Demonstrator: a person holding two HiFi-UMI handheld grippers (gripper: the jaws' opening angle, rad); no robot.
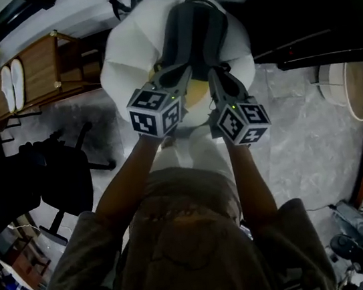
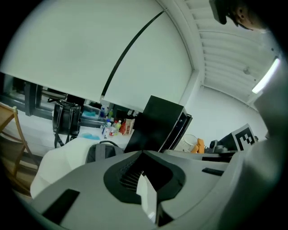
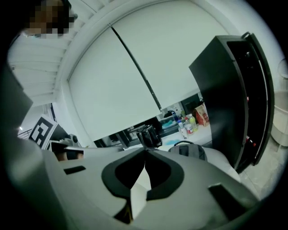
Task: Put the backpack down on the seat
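Left gripper view: left hand-held gripper (image 2: 143, 153) closed, jaw tips pressed together, nothing gripped. Grey backpack (image 2: 103, 151) beyond the tips at 9 o'clock, resting on the white seat (image 2: 58, 168), apart from the jaws. Bottles (image 2: 112, 126) on the bench (image 2: 85, 136) further back, at 11 o'clock.

Right gripper view: right hand-held gripper (image 3: 145, 151) also closed tight and empty. Backpack at 3 o'clock of the tips, on the seat, not touched.

Head view: both hand-held grippers side by side over the seat's near half, pointing toward 12 o'clock. Backpack ahead of them at 12 o'clock, lying on the seat.
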